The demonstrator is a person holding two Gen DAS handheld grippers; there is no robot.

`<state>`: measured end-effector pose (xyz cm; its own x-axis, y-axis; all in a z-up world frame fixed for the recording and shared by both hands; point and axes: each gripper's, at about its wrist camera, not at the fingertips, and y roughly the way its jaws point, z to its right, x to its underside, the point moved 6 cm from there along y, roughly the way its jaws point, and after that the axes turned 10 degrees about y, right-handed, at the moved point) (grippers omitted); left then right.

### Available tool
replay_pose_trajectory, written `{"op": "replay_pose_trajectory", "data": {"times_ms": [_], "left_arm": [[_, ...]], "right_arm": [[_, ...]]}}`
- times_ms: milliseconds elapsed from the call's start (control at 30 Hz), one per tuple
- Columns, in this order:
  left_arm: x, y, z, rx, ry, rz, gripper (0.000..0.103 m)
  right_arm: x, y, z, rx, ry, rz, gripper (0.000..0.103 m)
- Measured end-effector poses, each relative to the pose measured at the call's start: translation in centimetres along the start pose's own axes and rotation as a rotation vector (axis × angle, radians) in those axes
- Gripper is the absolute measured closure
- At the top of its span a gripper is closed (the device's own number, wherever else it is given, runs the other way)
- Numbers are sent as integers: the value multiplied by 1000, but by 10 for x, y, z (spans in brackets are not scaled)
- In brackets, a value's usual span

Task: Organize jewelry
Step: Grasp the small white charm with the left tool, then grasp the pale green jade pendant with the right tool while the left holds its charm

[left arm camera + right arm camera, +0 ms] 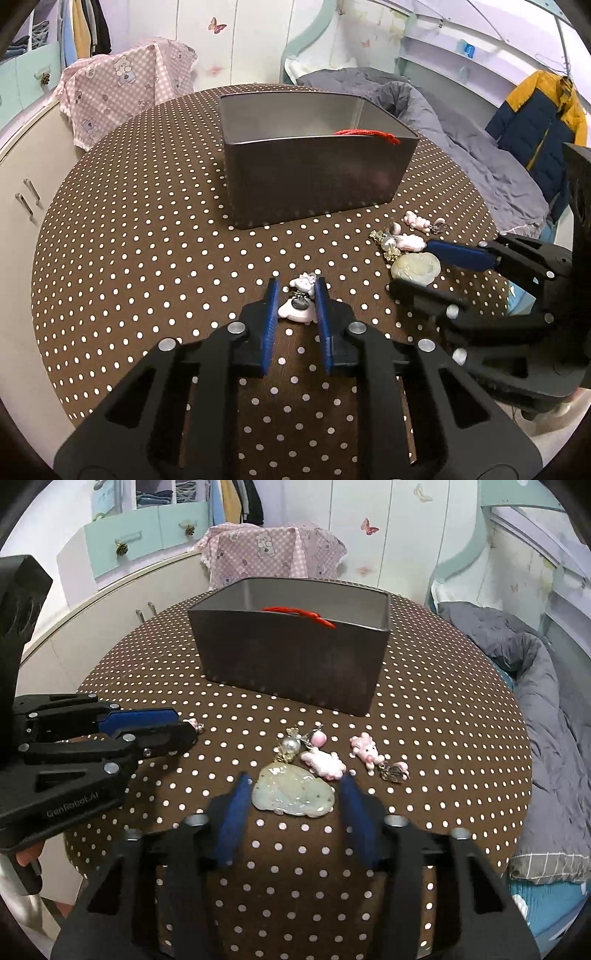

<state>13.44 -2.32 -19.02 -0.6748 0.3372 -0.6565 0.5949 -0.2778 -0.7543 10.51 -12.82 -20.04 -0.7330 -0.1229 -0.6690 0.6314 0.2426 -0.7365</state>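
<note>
A pink and white animal charm lies on the dotted tabletop between the blue pads of my left gripper, which is shut on it. The right wrist view shows that gripper low at the left, a bit of the charm at its tip. A pale green jade pendant lies flat between the pads of my right gripper, which stand against its two sides. A grey metal box stands behind, a red cord inside. My right gripper comes in from the right.
Beyond the pendant lie loose pieces: two pink charms, pearl earrings and a small clasp piece. The round brown dotted table ends close on the right, beside a bed with a grey duvet. A pink-covered chair stands behind.
</note>
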Motion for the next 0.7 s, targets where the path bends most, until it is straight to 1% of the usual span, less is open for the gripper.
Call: {"op": "replay_pose_trajectory", "data": {"times_ms": [67, 133, 200, 367, 467, 500, 533, 567, 600, 700], "left_arm": [[0, -1, -1, -2, -4, 2, 83], [0, -2, -2, -1, -5, 7, 88], [0, -6, -2, 1, -9, 18, 90], [3, -10, -4, -22, 0, 17, 90], [7, -13, -6, -21, -7, 24, 90], [8, -13, -7, -20, -9, 23, 84], [10, -13, -8, -20, -11, 19, 58], [11, -13, -9, -23, -12, 17, 41], [11, -13, -8, -27, -11, 26, 33], [10, -13, -6, -18, 0, 28, 33]], "right_arm": [[0, 0, 1, -1, -6, -2, 62], [0, 0, 2, -4, -1, -4, 62], [0, 0, 4, -13, 6, -7, 62], [-2, -4, 5, -10, 17, -5, 62], [-2, -5, 7, -9, 20, -7, 62], [-1, -5, 8, -8, 20, -10, 62], [-1, -5, 8, -9, 21, -13, 62], [-1, -4, 9, -9, 22, -17, 62], [0, -3, 9, -10, 23, -18, 62], [-1, -4, 8, -11, 20, -19, 62]]}}
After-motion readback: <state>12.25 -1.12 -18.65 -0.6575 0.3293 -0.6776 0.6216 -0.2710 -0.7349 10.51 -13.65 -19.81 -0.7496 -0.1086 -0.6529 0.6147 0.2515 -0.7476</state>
